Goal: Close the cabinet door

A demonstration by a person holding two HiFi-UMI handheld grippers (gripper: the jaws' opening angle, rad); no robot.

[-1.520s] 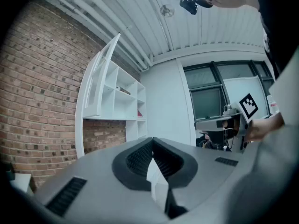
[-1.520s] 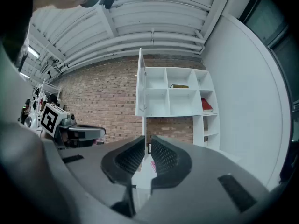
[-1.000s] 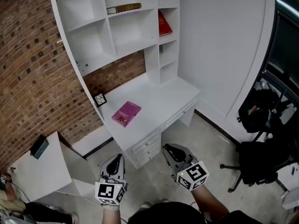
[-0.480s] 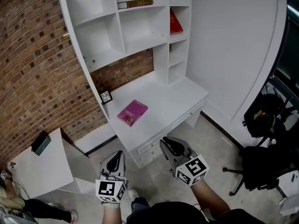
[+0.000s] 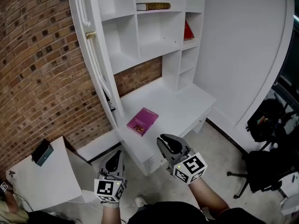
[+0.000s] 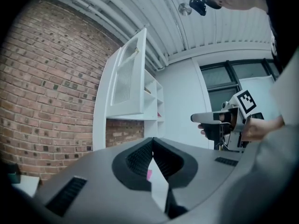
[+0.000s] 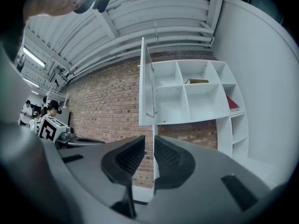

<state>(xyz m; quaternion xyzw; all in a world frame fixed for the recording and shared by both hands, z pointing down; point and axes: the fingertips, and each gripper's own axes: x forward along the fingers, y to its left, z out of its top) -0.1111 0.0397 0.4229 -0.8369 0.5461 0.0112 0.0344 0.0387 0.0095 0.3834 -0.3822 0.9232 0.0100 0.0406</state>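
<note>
Brick wall [image 5: 42,78] is backing the shelving [image 5: 126,36]; cabinet door [image 5: 96,69] is hanging open ahead of left gripper [image 5: 116,154] and right gripper [image 5: 163,139], both holding jaws closed, empty.

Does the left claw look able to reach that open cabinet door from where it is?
Probably not yet: the left claw sits low before the desk, short of the cabinet door above. Nothing seems to block the way.

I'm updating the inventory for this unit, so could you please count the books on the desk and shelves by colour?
Pink book: 1
Brown book: 1
Red book: 1
Total: 3
</note>
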